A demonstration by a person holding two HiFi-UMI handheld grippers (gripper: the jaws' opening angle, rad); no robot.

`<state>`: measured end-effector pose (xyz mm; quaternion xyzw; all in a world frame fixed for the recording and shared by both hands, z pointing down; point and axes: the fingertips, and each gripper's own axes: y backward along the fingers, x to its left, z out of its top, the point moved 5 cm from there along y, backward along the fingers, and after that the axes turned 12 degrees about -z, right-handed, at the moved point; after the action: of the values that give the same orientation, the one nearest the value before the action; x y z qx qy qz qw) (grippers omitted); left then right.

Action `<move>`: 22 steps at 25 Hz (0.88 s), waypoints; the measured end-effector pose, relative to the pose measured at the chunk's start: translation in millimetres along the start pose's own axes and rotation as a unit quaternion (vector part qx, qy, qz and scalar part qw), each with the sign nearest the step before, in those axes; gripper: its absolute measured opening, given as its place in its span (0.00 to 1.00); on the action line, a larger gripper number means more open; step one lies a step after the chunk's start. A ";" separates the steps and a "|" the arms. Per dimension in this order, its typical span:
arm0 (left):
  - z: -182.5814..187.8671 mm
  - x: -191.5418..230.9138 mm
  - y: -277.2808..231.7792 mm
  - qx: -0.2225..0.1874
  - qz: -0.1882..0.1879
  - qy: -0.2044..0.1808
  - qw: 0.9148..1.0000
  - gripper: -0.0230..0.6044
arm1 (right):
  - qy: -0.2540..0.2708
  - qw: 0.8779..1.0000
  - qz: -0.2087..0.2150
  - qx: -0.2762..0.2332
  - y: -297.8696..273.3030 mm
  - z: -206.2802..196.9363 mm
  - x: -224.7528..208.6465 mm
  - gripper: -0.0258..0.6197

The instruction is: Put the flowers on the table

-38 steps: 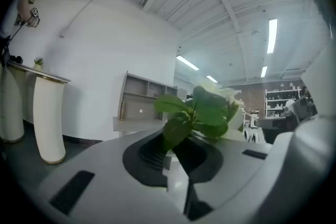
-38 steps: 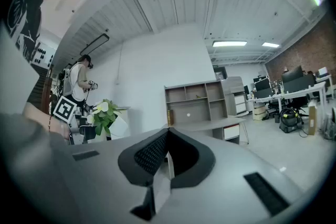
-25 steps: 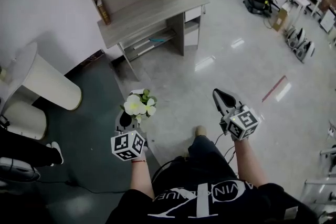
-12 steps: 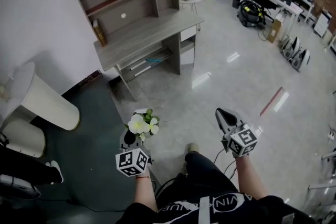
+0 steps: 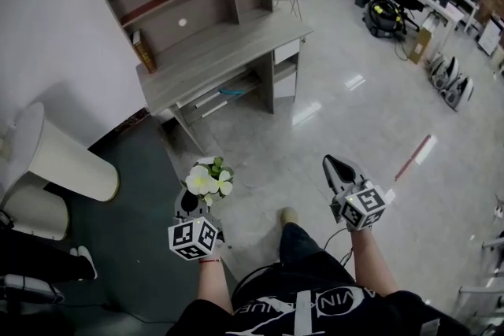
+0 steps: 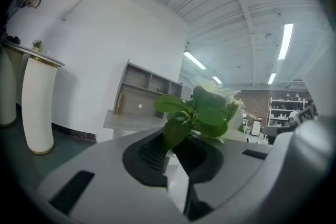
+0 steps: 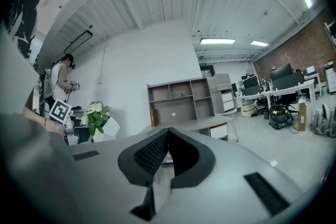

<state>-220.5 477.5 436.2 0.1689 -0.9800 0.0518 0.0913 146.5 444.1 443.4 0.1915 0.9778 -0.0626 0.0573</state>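
Note:
My left gripper (image 5: 198,197) is shut on a small bunch of white flowers with green leaves (image 5: 207,179), held upright above the floor. In the left gripper view the leaves (image 6: 197,113) rise out of the closed jaws. The right gripper (image 5: 339,171) is shut and holds nothing; its view shows the jaws pressed together (image 7: 167,152) and the flowers (image 7: 97,115) off to its left. A grey desk with a shelf hutch (image 5: 220,51) stands ahead against the white wall, seen also as the desk (image 7: 184,105) in the right gripper view.
A brown book (image 5: 144,51) stands on the desk's left end. White cylindrical pedestals (image 5: 59,157) stand at the left on dark flooring. Office desks and a vacuum (image 5: 386,8) sit at the far right. Another person (image 7: 63,78) stands in the background.
The view has shifted slightly as I walk toward the desk; the desk sits a little closer. Both grippers keep their pose, with the flowers still in the left.

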 end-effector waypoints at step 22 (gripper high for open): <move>53.1 44.3 -211.2 -0.029 0.022 -0.011 0.999 0.08 | -0.010 1.000 0.029 -0.003 -210.0 48.0 -102.2 0.06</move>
<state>-198.2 258.2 407.9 0.1454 -0.9855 0.0234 0.0840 164.6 206.7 431.1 0.2192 0.9713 -0.0601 0.0695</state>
